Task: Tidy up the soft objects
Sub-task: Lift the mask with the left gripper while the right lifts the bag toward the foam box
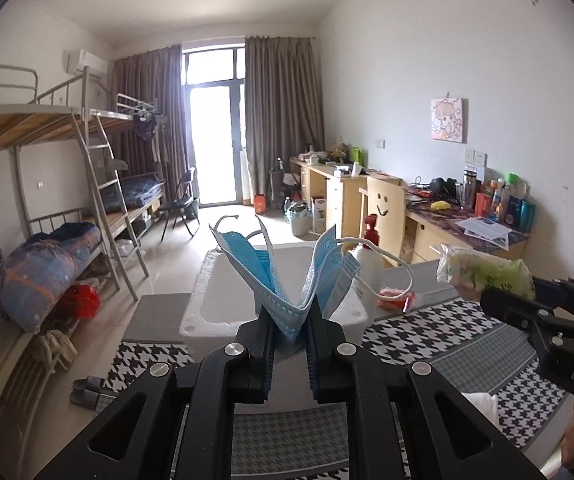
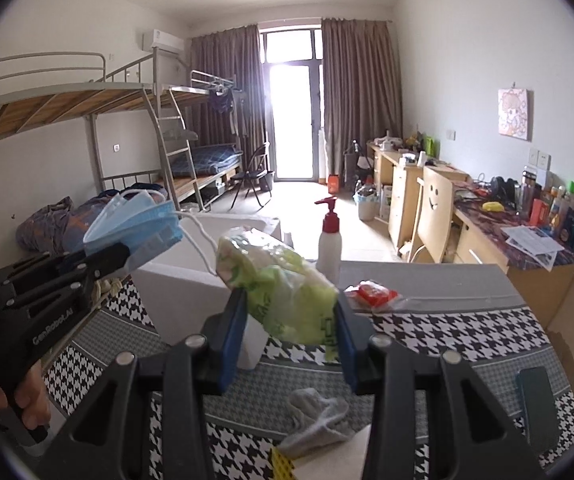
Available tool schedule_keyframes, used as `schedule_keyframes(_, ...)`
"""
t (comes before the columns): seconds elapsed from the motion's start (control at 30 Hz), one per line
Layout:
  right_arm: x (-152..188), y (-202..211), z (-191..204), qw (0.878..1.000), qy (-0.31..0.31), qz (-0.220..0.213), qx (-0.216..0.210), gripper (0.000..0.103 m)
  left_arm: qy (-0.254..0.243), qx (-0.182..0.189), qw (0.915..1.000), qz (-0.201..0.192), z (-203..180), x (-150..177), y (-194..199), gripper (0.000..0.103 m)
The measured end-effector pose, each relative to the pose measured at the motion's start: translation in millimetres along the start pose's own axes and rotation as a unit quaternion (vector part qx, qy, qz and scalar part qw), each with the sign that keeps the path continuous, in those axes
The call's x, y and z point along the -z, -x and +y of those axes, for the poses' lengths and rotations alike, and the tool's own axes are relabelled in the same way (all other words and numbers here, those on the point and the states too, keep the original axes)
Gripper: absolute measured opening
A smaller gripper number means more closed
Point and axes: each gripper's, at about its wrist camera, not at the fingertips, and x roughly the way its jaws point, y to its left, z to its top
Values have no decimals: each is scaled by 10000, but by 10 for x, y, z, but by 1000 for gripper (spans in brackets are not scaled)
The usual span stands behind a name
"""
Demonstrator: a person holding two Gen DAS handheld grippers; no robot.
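My left gripper [image 1: 290, 320] is shut on folded blue face masks [image 1: 283, 276] and holds them above the near edge of a white foam box [image 1: 203, 312]. The masks also show in the right wrist view [image 2: 135, 220], with the left gripper [image 2: 115, 260] and the box [image 2: 175, 292]. My right gripper [image 2: 289, 312] is shut on a green-and-clear plastic pack [image 2: 279, 276], held above the houndstooth tablecloth [image 2: 447, 332]. The pack also shows at the right of the left wrist view [image 1: 483, 272].
A white pump bottle with a red top [image 2: 329, 240] stands behind the box. A red packet [image 2: 375, 292], a grey sock [image 2: 319, 416], a dark phone [image 2: 539, 404] and a yellow sponge [image 2: 283, 464] lie on the table. Bunk beds left, desks right.
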Motion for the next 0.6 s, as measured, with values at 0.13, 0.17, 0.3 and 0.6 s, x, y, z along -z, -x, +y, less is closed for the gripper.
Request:
schedule_keyframes(0.13, -84, -64, 74, 10000, 95, -14, -20, 46, 32, -54, 10000, 44, 33, -65, -68, 14)
schedule_keyframes(0.17, -103, -86, 81, 9999, 106, -10, -21, 46, 16, -92, 9999, 48, 49, -82, -88, 15)
schedule_keyframes(0.3, -193, -217, 109, 9998, 104, 107, -96, 46, 135, -146, 9998, 97, 134, -140, -175, 15)
schedule_keyframes(0.6, -347, -527, 182, 9990, 161, 374, -199, 46, 347, -272, 9979, 479, 321, -199, -571, 15)
